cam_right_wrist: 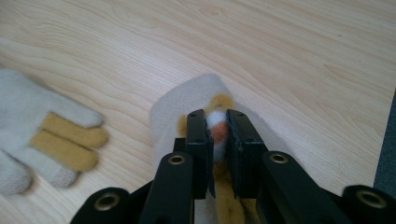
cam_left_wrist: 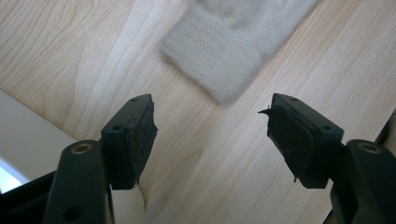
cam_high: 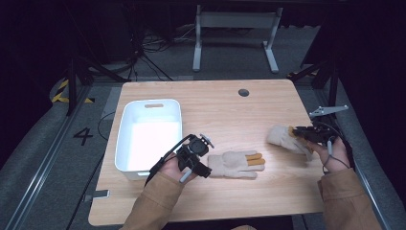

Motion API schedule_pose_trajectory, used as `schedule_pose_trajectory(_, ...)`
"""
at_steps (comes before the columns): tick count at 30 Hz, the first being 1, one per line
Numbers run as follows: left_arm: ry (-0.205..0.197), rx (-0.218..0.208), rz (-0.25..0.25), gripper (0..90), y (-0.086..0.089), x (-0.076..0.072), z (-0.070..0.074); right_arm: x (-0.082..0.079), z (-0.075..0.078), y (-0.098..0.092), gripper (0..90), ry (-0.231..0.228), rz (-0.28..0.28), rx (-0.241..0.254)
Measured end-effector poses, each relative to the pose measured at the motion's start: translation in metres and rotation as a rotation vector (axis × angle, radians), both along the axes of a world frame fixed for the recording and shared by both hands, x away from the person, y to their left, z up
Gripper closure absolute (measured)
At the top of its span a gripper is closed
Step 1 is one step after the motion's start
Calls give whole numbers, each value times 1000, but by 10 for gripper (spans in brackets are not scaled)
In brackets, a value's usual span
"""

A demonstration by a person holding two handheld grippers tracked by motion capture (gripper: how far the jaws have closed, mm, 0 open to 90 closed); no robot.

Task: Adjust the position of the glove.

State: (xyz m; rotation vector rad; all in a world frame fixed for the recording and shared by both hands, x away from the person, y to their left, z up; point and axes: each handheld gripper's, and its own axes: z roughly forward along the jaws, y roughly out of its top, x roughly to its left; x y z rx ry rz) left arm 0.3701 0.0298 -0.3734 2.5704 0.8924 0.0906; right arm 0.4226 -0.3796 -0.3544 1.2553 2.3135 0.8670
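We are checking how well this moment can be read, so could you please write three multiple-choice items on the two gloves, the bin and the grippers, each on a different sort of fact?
1. Where does the white bin stand?
A. at the table's left side
B. at its right edge
C. on the floor

2. How many mustard-yellow fingers show on the flat glove?
A. none
B. two
C. four

3. How does the right gripper stand?
A. wide open above bare wood
B. shut on the other glove
C. resting inside the bin

Answers:
1. A, since the high view shows the bin on the wooden table left of the left gripper.
2. B, since two yellow fingers lie side by side between pale ones.
3. B, since its jaws pinch that glove's fabric in the right gripper view.
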Motion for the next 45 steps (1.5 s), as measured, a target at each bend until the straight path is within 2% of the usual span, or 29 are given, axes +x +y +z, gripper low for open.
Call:
schedule_pose_trajectory(5,5,-2,-3,326,1,1,0,-6,11,7,801,-12,51,24)
schedule_pose_trajectory(7,6,0,-3,326,1,1,0,-9,16,13,802,-19,98,51)
schedule_pose_trajectory(18,3,0,-9,325,0,-1,1,-20,30,31,802,-29,185,68)
schedule_pose_trajectory(20,4,-2,-9,324,1,-1,1,-23,32,36,802,-24,220,90)
schedule_pose_trajectory(22,5,-4,-10,324,1,-1,1,-24,33,38,801,-23,227,91)
schedule_pose_trajectory(26,6,-6,-11,324,1,-1,2,-27,35,50,802,-16,275,94)
schedule_pose_trajectory(34,5,-4,-6,324,3,-3,2,-29,36,67,802,3,333,71)
schedule_pose_trajectory(45,7,-4,14,323,13,-10,1,-25,37,89,802,18,410,79)
